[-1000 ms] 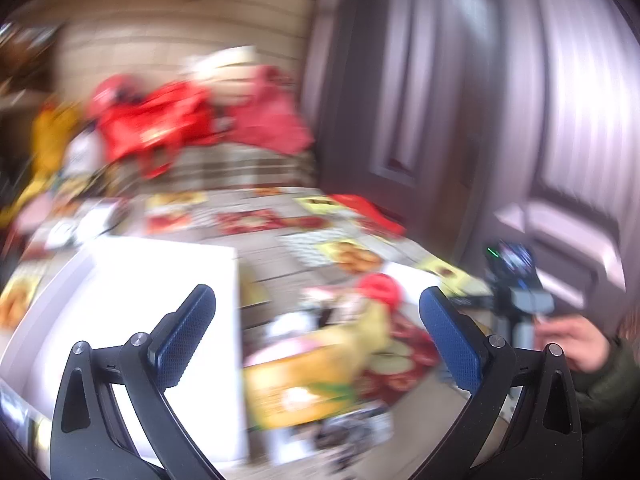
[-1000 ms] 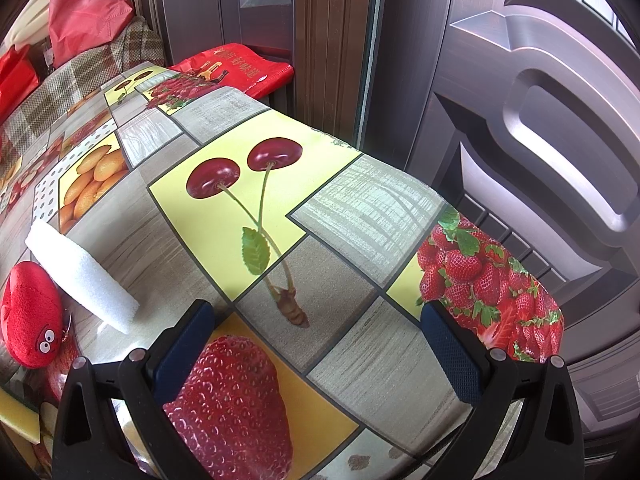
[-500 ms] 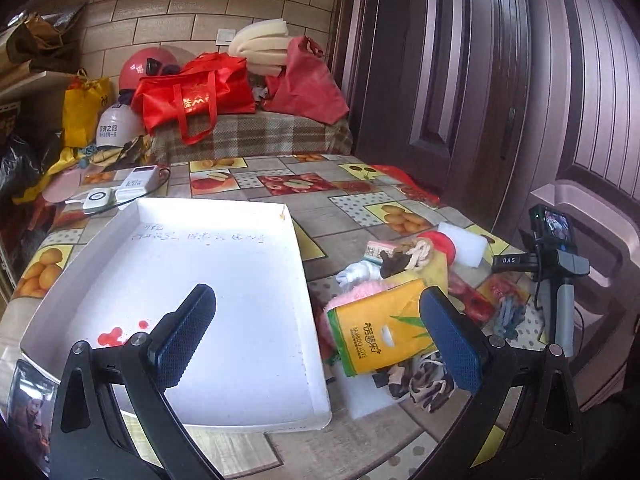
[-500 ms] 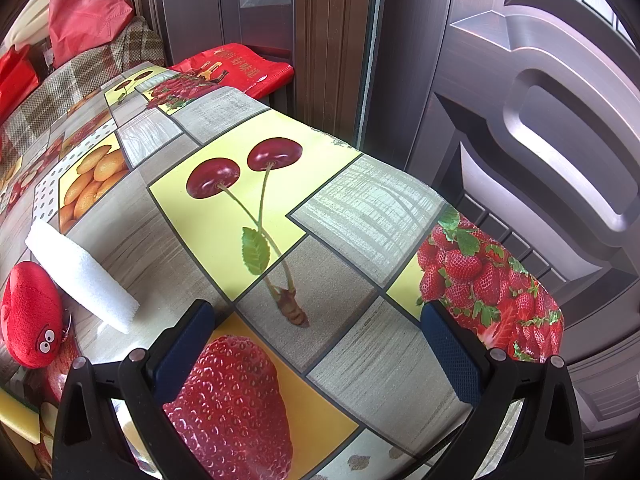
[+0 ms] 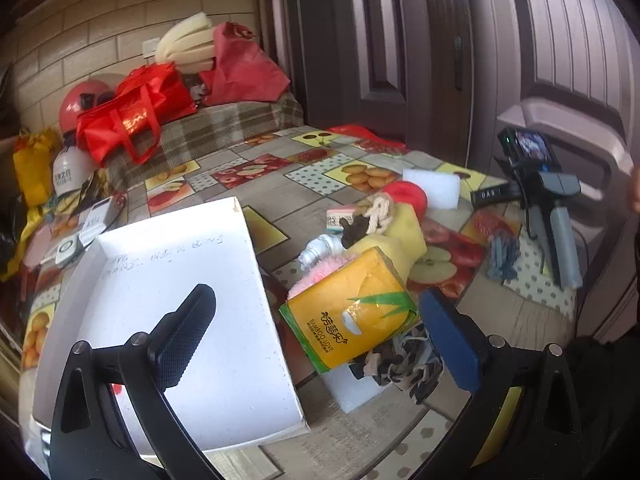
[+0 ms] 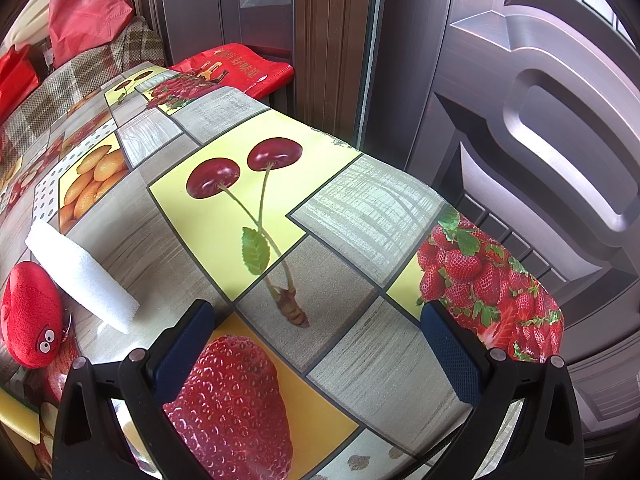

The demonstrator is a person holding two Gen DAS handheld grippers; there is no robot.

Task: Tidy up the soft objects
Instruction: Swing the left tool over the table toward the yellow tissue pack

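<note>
My left gripper point(image 5: 316, 308) hangs open above the table, with nothing between its fingers. Just ahead of it lies a yellow tissue pack point(image 5: 352, 312) at the near end of a heap of soft things. The heap holds a pink plush point(image 5: 316, 276), a yellow sponge point(image 5: 404, 236), a knotted rope toy point(image 5: 378, 208), a red plush point(image 5: 406, 194) and a spotted cloth point(image 5: 400, 364). A white tray point(image 5: 180, 280) lies to the left of the heap. My right gripper point(image 6: 316, 316) is open over the bare tablecloth. The red plush point(image 6: 30, 312) and a white foam block point(image 6: 80, 276) lie to its left.
The handle of the other gripper point(image 5: 560, 236) stands on the table's right edge, near a grey-blue bundle point(image 5: 502, 256). Red bags point(image 5: 132, 116) and a plaid-covered bench lie beyond the table. A dark door point(image 6: 540, 140) rises close behind the table's right edge. Small devices point(image 5: 76, 236) sit left of the tray.
The left gripper's view went from blurred to sharp, then moved closer to the heap, so the tissue pack now lies just ahead of its fingers. The right gripper has not moved.
</note>
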